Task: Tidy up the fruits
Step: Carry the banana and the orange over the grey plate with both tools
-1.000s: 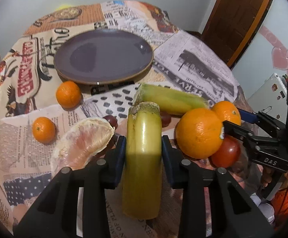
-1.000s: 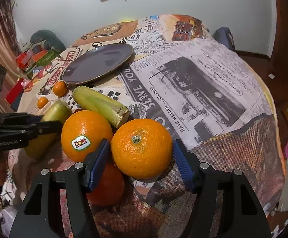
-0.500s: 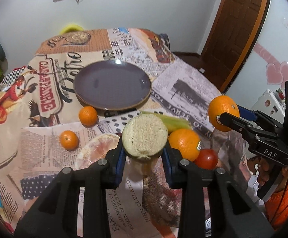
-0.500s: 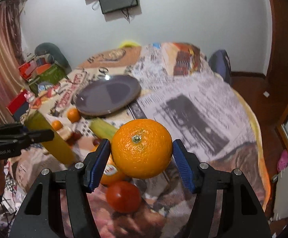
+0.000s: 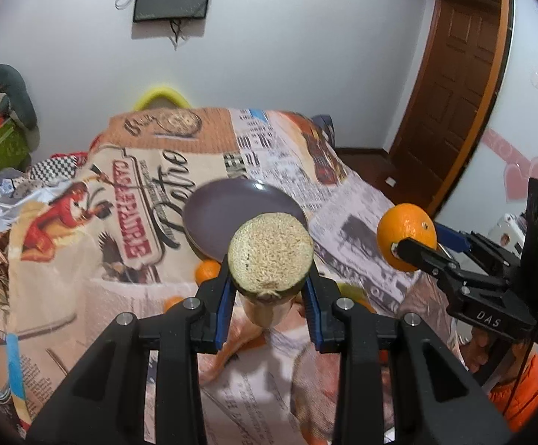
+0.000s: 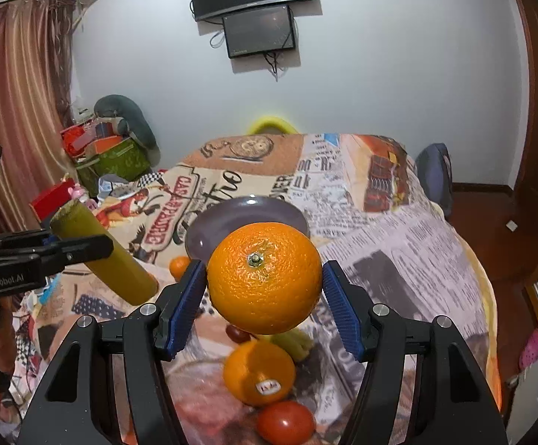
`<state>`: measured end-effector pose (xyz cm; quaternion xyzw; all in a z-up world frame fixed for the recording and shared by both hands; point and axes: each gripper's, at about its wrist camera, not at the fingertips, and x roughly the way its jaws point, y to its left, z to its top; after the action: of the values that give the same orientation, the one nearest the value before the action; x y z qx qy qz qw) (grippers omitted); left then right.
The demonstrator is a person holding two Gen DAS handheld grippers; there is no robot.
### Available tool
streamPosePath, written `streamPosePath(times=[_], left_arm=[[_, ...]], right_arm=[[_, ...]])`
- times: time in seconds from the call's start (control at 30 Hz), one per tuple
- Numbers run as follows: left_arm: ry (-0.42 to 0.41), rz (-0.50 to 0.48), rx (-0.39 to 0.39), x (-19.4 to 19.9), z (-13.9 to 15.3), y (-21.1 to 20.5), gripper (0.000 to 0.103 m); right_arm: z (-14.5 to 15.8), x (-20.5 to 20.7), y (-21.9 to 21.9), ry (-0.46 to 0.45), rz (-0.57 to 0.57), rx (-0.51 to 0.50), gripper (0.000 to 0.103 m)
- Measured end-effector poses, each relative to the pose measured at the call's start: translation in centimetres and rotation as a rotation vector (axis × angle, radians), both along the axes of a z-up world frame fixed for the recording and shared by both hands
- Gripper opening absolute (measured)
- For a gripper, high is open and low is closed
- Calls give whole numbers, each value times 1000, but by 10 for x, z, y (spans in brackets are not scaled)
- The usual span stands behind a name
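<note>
Both tools are loaded and in the air above the desk (image 6: pixel 399 230), which is covered by a newspaper-print cloth. The left tool (image 5: pixel 271 293) has its blue pads closed narrowly on a yellow-green cut stalk piece (image 5: pixel 272 250), probably sugarcane, whose pale fibrous cut end faces the camera. From the right wrist view the same stalk (image 6: pixel 102 256) tilts down across the left side, clear of the cloth. The right tool (image 6: pixel 263 296) is about half open, its pads pressed on either side of a large orange (image 6: pixel 264 282) held stem end up, also clear of the surface.

The purple plate (image 6: pixel 228 222) sits further back on the desk, and its visible surface is bare; the near edge is hidden behind the held fruit, so I cannot say for certain that nothing lies on it. As I judge it, the sorting has barely started, with these two pieces only lifted and neither placed yet.

Left on the cloth are a stickered orange (image 6: pixel 258 372), a tomato (image 6: pixel 285 422), a second green stalk piece (image 6: pixel 293 343), a grape-like dark fruit (image 6: pixel 237 332) and a small mandarin (image 6: pixel 180 265) just before the plate. A second small mandarin (image 5: pixel 174 302) shows in the left view.
</note>
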<state>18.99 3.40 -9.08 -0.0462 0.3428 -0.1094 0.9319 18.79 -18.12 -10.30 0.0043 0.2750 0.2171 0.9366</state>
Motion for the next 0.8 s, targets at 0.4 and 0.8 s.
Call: streamPosePath(times=[0.4, 0.8], left_arm=[[-38, 33, -11, 38, 5, 15, 33], [7, 36, -23, 88, -22, 19, 33]], right_arm=[[2, 31, 23, -29, 28, 6, 61], [-9, 67, 40, -32, 40, -53, 61]])
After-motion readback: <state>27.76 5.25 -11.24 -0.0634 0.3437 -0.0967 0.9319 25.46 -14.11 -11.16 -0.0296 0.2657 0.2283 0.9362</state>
